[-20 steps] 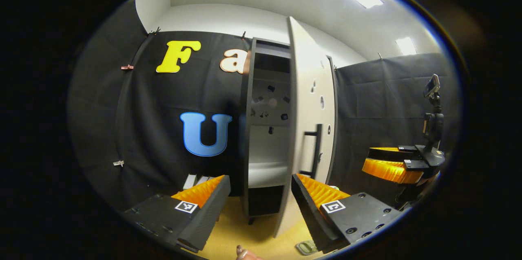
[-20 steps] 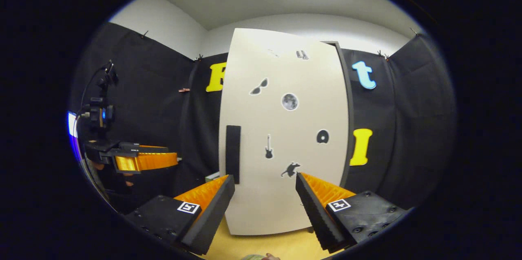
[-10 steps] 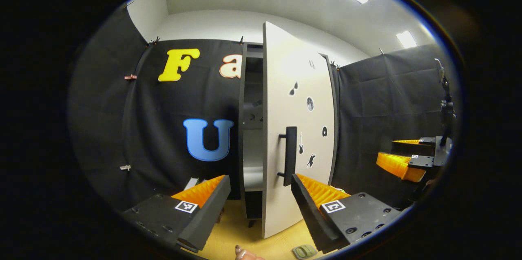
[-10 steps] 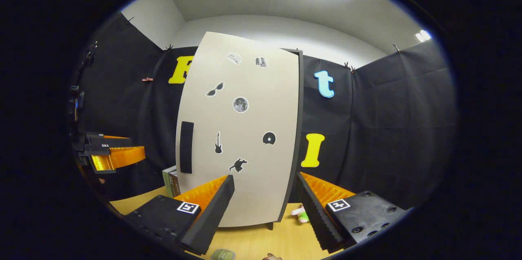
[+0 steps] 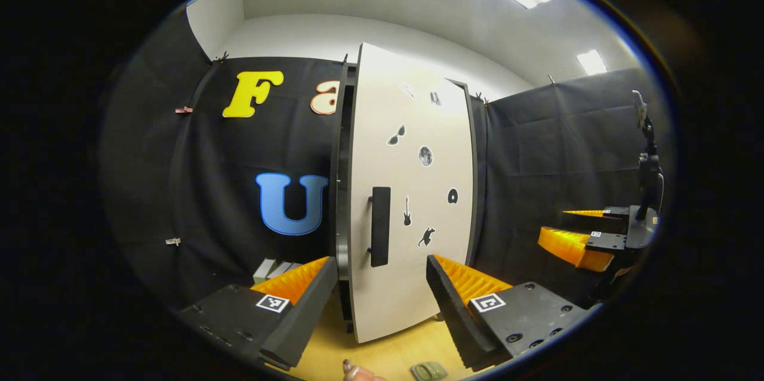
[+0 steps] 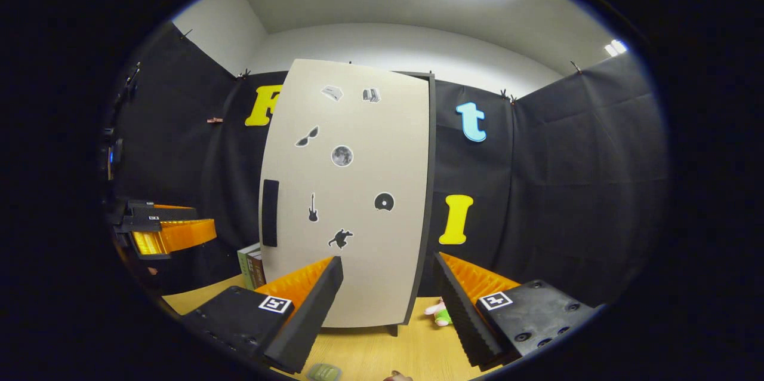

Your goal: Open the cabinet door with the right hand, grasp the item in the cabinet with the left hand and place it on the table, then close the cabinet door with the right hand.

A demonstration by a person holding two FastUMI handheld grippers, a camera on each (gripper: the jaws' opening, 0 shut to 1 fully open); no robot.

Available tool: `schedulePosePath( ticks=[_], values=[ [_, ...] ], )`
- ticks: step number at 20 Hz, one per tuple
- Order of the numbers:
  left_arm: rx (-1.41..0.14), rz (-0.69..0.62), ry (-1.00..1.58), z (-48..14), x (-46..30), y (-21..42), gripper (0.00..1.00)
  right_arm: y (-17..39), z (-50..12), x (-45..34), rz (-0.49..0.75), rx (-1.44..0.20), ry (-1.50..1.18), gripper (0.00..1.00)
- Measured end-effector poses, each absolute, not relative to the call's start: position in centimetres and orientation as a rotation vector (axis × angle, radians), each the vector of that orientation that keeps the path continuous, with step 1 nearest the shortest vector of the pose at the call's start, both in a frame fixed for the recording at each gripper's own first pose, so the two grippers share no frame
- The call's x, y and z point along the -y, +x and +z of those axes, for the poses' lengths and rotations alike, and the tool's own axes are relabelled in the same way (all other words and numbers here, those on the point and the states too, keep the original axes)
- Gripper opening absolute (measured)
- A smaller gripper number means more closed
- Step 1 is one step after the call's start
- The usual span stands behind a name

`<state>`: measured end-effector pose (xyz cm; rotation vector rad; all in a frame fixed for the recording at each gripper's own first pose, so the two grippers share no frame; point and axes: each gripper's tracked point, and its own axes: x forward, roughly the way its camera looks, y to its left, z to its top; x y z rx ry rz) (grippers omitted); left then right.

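The cabinet door [image 5: 412, 190] stands nearly shut, its decorated front to the cameras; in the left gripper view a narrow dark gap shows along its handle-side edge, so the closing looks not quite finished; the dark bar handle [image 5: 379, 226] sits by that edge. A small greenish item [image 5: 428, 371] lies on the yellow surface [image 5: 388, 354] in front of the cabinet, which I judge to be the thing taken out, though it is too small to be sure.

The right gripper [image 6: 388, 291] faces the door from a little way off, fingers spread wide and grasping nothing; the left gripper [image 5: 379, 294] is likewise released and empty, hanging near the door's lower part.

To finish well, I would press flat on the panel near the handle side, far from the hinge, with a slow, even push until the gap vanishes; keep the left gripper out of the door's path; avoid snagging a finger behind the handle; mind the books [image 6: 253, 266] beside the cabinet.
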<state>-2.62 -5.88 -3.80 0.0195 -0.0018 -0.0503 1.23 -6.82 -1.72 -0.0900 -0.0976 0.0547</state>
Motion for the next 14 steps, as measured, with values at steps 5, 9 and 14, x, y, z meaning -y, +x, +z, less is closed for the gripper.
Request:
schedulePosePath(
  ticks=[5,9,14],
  values=[
    [0.008,-0.046,0.018,-3.70,5.72,-2.39,0.94,1.05,-1.70,6.98,0.052,0.089,-0.073,0.98],
    [0.002,-0.046,0.014,-3.94,5.37,-2.02,0.95,1.01,-1.62,7.02,0.050,0.090,-0.066,0.98],
    [0.010,-0.049,0.022,-3.76,5.18,-1.63,0.95,0.96,-1.21,7.11,0.043,0.096,-0.059,0.98]
  ],
)
